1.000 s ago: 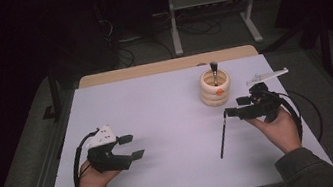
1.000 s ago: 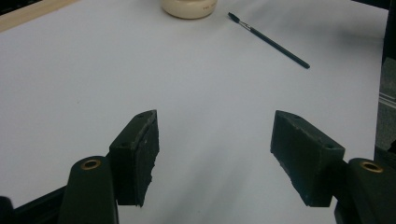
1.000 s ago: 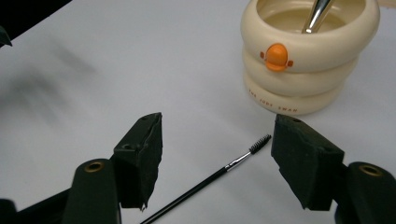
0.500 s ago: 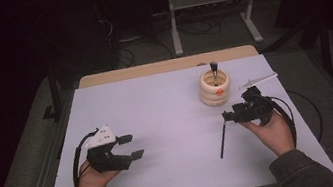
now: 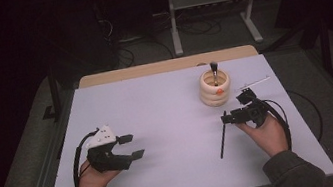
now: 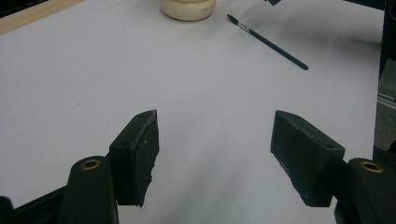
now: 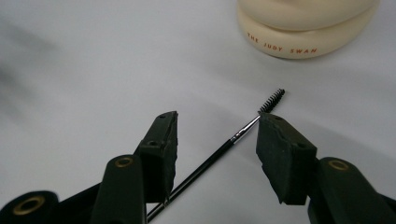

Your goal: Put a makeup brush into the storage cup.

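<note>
From above, the thin black brush [image 5: 222, 135] lay flat on the white bench [image 5: 156, 105], its upper end lost under the right gripper [image 5: 231, 117], while the left gripper [image 5: 131, 146] rested well apart from it with bare bench between them. Along the left gripper, its fingers [image 6: 140, 149] stood wide apart on nothing, and the cream holder [image 6: 188, 8] was cut off by the top edge. Along the right gripper, the fingers [image 7: 285, 149] had just been closing around the brush, not visibly pressing it, bristles past the tips; the holder read "THE JUDY SWAN".
</note>
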Demonstrator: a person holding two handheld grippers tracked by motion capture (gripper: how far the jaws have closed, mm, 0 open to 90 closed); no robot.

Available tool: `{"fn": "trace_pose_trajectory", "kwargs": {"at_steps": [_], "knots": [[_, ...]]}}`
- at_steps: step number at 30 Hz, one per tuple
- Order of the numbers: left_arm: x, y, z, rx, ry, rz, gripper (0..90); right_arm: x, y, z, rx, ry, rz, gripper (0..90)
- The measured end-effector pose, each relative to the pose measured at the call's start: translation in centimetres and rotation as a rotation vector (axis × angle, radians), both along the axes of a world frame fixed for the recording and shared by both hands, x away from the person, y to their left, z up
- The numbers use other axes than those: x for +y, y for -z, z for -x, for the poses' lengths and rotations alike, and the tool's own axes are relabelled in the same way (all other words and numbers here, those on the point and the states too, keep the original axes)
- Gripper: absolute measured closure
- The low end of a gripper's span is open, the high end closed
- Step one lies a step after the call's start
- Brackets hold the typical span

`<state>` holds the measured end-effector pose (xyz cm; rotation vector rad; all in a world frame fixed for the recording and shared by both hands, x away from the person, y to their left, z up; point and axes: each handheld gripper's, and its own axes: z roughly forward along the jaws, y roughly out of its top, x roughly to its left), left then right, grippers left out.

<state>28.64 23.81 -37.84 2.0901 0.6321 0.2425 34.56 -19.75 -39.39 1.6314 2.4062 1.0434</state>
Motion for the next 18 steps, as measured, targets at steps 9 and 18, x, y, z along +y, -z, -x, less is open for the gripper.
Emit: {"fn": "trace_pose_trajectory", "kwargs": {"at_steps": [9, 18], "knots": [[-0.02, -0.02, 0.00, 0.001, 0.000, 0.000, 32.2, 0.83, 0.74, -0.05, 0.037, 0.009, 0.031, 49.9], [-0.07, -0.02, -0.02, 0.000, 0.004, -0.003, 32.2, 0.92, 1.20, 0.35, 0.051, 0.016, 0.012, 51.0]]}}
